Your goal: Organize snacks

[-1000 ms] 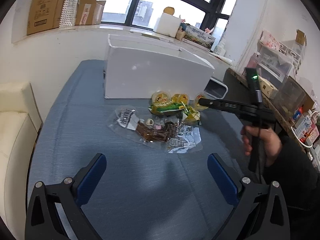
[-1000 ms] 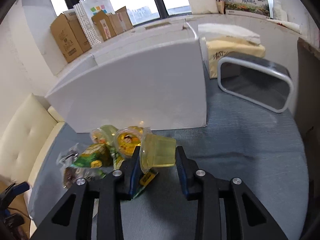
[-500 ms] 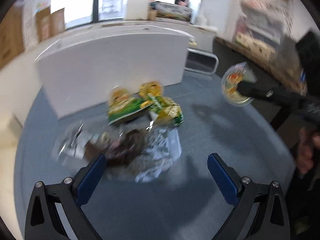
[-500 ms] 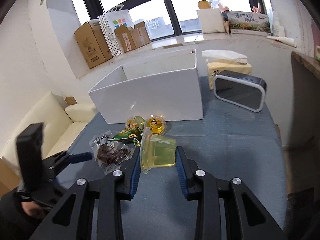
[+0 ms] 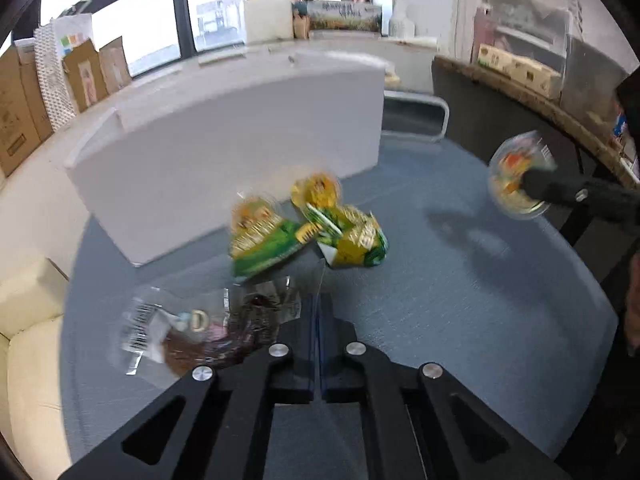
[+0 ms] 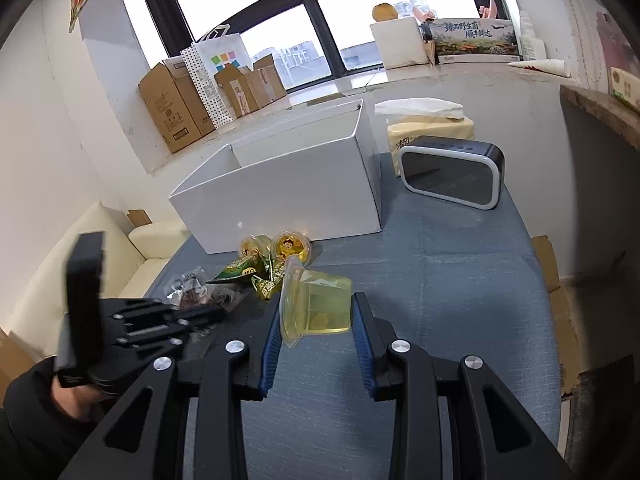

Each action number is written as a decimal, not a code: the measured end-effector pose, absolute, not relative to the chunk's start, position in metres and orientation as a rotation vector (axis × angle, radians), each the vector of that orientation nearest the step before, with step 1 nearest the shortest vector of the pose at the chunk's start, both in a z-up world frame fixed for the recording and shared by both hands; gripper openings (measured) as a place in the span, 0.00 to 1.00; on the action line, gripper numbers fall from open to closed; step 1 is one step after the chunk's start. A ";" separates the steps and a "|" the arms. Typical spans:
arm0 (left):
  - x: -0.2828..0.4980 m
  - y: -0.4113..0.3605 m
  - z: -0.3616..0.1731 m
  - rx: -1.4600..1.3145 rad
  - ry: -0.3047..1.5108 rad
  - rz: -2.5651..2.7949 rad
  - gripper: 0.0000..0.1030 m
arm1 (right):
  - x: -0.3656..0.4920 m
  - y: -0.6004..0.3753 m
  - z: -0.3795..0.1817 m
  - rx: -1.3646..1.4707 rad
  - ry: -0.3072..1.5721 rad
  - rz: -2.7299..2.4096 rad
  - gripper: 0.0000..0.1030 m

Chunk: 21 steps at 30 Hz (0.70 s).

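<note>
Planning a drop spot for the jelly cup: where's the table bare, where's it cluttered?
Bare blue table runs from the white box and black speaker toward the right gripper. Crowded: the snack pile in front of the box, beside the left gripper.

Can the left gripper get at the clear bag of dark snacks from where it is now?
Probably yes. The left gripper hangs right beside the clear bag of dark snacks on the blue table, nothing between them. Its jaws are shut, though, so they would have to open first.
</note>
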<state>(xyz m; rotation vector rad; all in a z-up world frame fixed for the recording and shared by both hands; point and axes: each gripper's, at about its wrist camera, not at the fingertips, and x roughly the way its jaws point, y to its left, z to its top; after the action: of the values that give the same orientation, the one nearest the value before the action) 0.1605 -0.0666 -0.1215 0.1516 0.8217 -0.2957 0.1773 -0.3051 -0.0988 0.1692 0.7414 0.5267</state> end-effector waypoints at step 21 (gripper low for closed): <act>0.129 -0.001 0.012 0.012 0.558 -0.312 0.00 | 0.172 -0.247 -0.046 0.107 0.658 0.649 0.35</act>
<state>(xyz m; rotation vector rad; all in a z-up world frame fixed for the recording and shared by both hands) 0.1286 -0.0014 0.0119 0.0124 0.5578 -0.3123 0.1724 -0.2467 -0.0456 0.1069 0.6579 0.6494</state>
